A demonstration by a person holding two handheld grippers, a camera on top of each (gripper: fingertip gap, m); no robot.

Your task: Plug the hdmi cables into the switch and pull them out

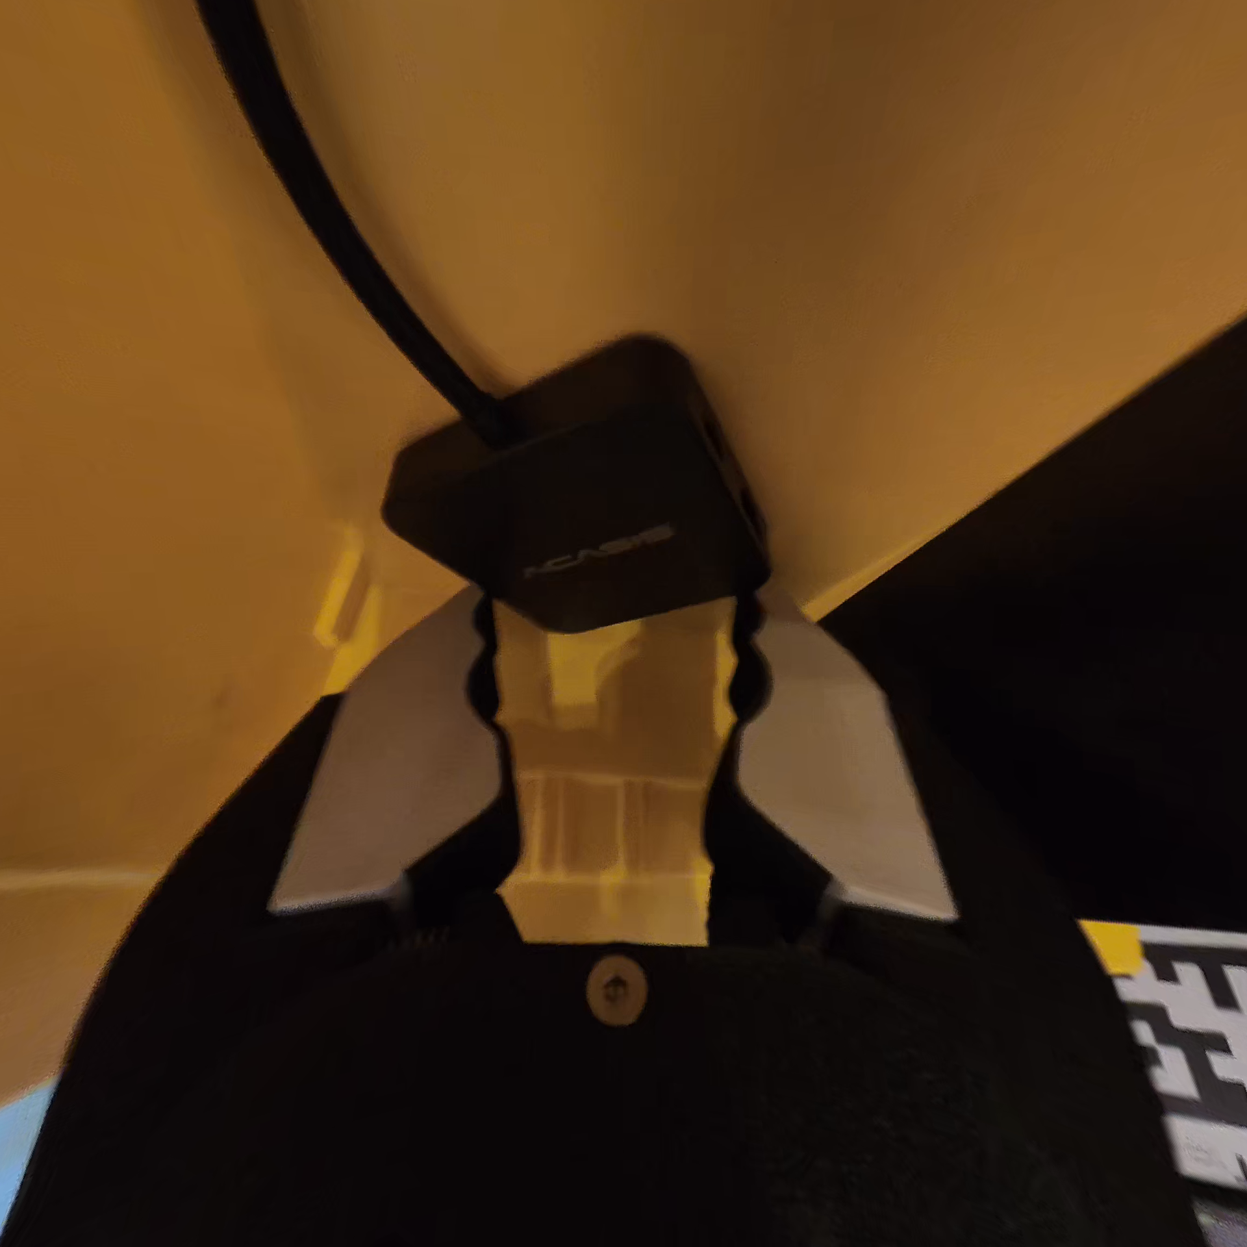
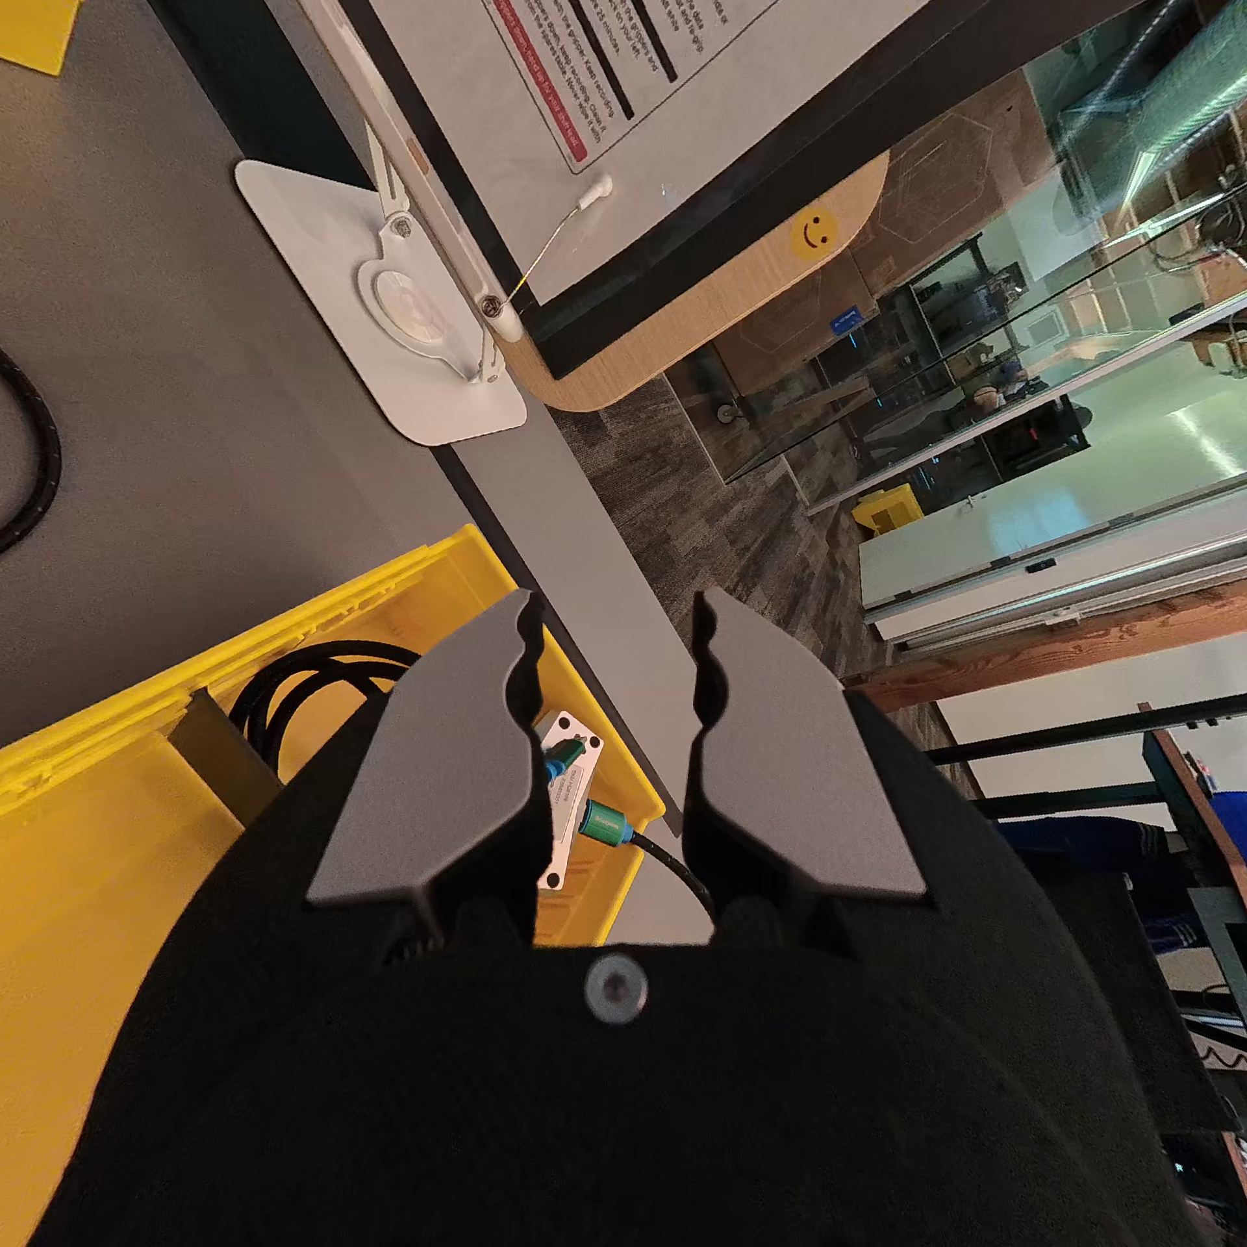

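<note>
Switch [image 1: 580, 486], a small black box, lies in the yellow bin [image 1: 742, 169] at twelve o'clock of the left gripper [image 1: 615, 611], whose spread fingers touch its near corner without clamping it. It looks light, hard and smooth, likely to slide; grip its flat sides. Right gripper [image 2: 617, 611] hangs apart, empty. A cable [image 1: 317, 202] leaves the switch toward eleven o'clock.

A yellow bin [image 2: 432, 594] sits on the grey table [image 2: 169, 351] — beside a white stand base [image 2: 310, 223] and smiley sticker [image 2: 815, 235].
</note>
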